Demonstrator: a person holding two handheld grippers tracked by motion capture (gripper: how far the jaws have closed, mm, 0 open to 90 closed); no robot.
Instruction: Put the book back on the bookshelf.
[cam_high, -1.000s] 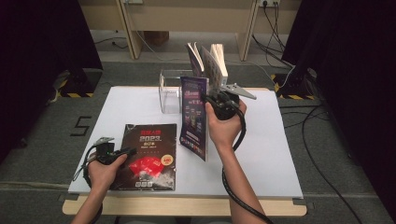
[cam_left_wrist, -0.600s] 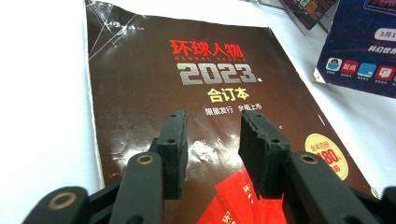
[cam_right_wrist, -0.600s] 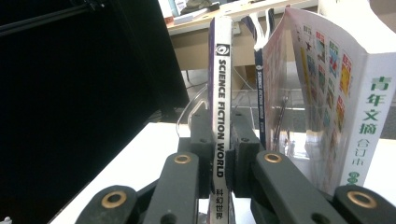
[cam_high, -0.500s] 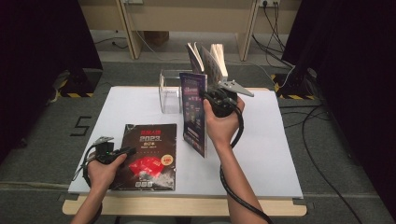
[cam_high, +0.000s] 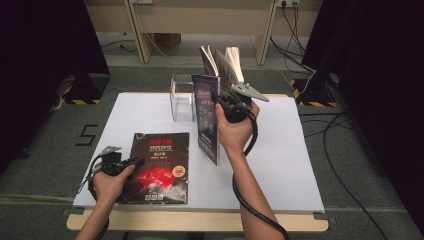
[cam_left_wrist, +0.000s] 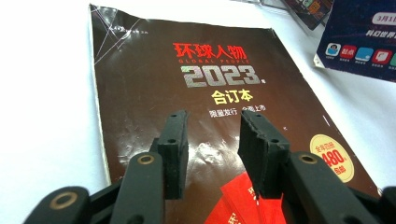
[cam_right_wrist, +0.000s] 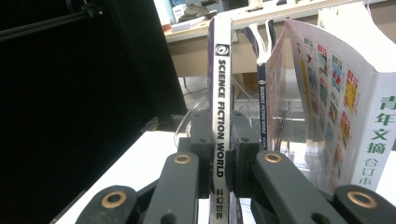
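**Right gripper clamps a Science Fiction World magazine upright; left gripper rests open over the 2023 volume**

The right gripper (cam_high: 231, 102) is up off the white table (cam_high: 285, 155), held in the person's right hand (cam_high: 234, 131), and its two black jaws are pressed tight on the spine of a Science Fiction World magazine (cam_right_wrist: 221, 93). From the right gripper view the white spine runs straight up between the pads, title lettering reading down it, the magazine standing upright. In the high view the same magazine (cam_high: 206, 117) hangs edge-on below and to the left of that gripper, its purple cover facing left, its lower corner close to the table.

Just beyond the jaws, a second Science Fiction World issue (cam_right_wrist: 262, 102) stands upright, and to the right of it a thick white-spined digest volume (cam_right_wrist: 345, 102) with small pictures on its cover. In the high view these books (cam_high: 222, 62) fan out behind the gripper, and a clear acrylic stand (cam_high: 181, 97) sits to the left of the held magazine.

Over on the other side, the left gripper (cam_high: 122, 162) lies low in the left hand (cam_high: 111, 182) at the left edge of the dark Global People 2023 bound volume (cam_left_wrist: 205, 107). Its jaws stand partly apart with nothing between them, the pads hovering over the glossy cover, which lies flat on the table. The volume's red wedges and yellow price sticker (cam_left_wrist: 332, 156) sit right of the jaws.
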